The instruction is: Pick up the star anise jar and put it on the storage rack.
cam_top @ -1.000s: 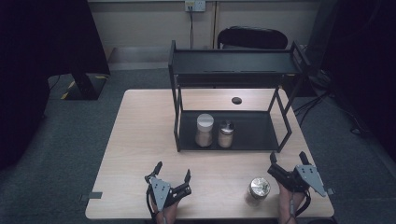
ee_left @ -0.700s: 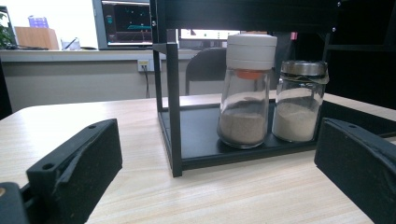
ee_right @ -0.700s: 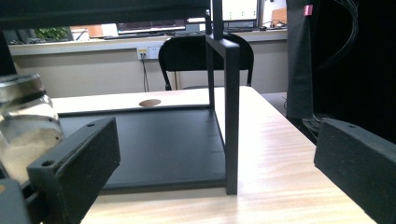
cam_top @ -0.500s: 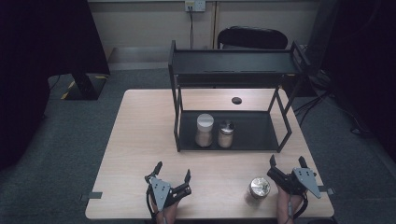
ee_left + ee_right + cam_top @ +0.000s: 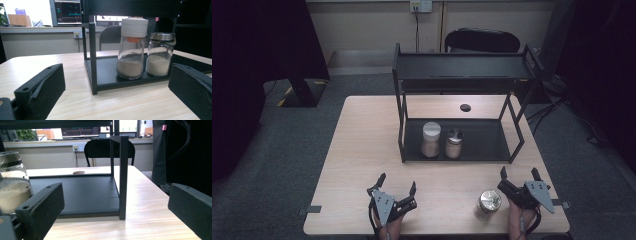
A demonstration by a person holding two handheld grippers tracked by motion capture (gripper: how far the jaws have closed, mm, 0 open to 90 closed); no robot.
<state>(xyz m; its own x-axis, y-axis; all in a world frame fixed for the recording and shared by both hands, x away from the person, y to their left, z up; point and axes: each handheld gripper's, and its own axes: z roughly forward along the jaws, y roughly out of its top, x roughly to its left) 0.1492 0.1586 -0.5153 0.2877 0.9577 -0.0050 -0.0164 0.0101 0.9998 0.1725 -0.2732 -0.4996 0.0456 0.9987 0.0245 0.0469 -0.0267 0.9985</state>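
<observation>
Jaws on both grippers are wide apart, holding nothing; right gripper (image 5: 518, 174) sits just beside the shiny-lidded jar (image 5: 489, 201); left gripper (image 5: 397, 182) is well left of that jar

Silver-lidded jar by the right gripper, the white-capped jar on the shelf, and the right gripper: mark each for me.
silver-lidded jar (image 5: 490, 200), high view, on its metal lid.
white-capped jar (image 5: 134, 27), left gripper view, on its white cap.
right gripper (image 5: 520, 174), high view, midway between its fingertips.
</observation>
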